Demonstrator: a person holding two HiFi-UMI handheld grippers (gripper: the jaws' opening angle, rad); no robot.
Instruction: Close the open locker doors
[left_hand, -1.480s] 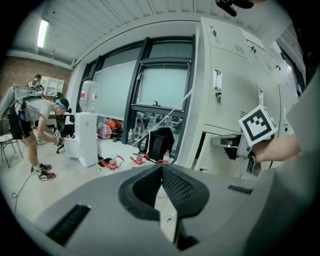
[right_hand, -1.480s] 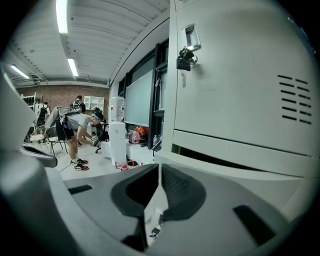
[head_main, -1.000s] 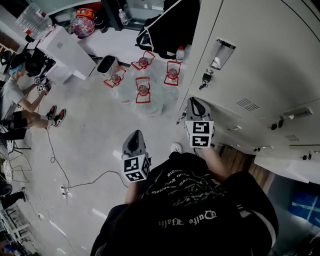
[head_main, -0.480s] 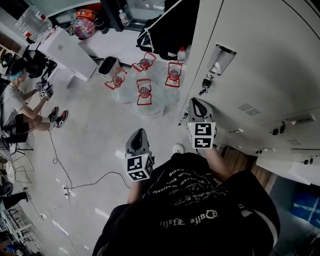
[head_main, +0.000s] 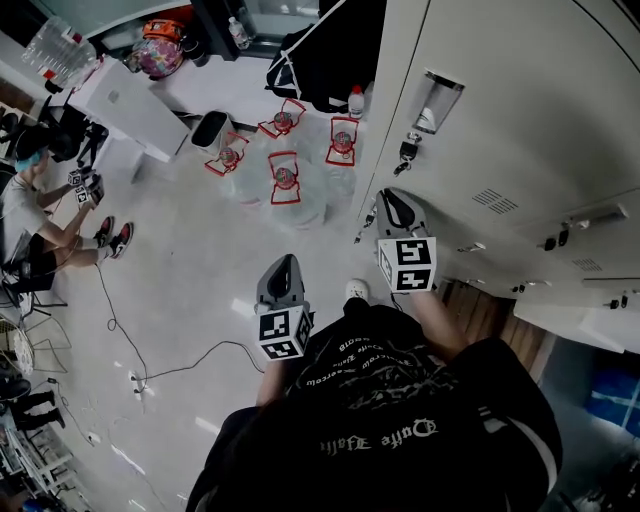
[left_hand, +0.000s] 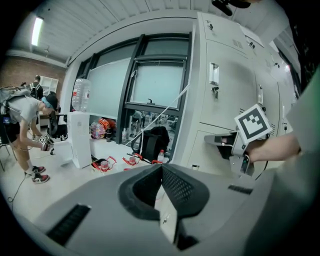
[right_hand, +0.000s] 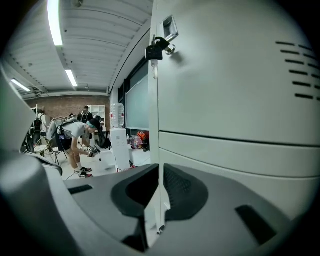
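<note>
A bank of pale grey lockers fills the right side of the head view. One closed door carries a latch with hanging keys and a handle. My right gripper is shut and empty, its nose close to the locker front beside that door's left edge, below the keys. My left gripper is also shut and empty, held over the floor left of the lockers. In the left gripper view the right gripper's marker cube shows in front of the lockers. I cannot tell which door stands open.
Several water jugs with red handles stand on the floor by the locker corner. A black backpack, a black bin and a white water dispenser lie beyond. A person crouches at far left. A cable crosses the floor.
Both grippers have drifted slightly right in the head view and stay shut. The person at the left has shifted pose.
</note>
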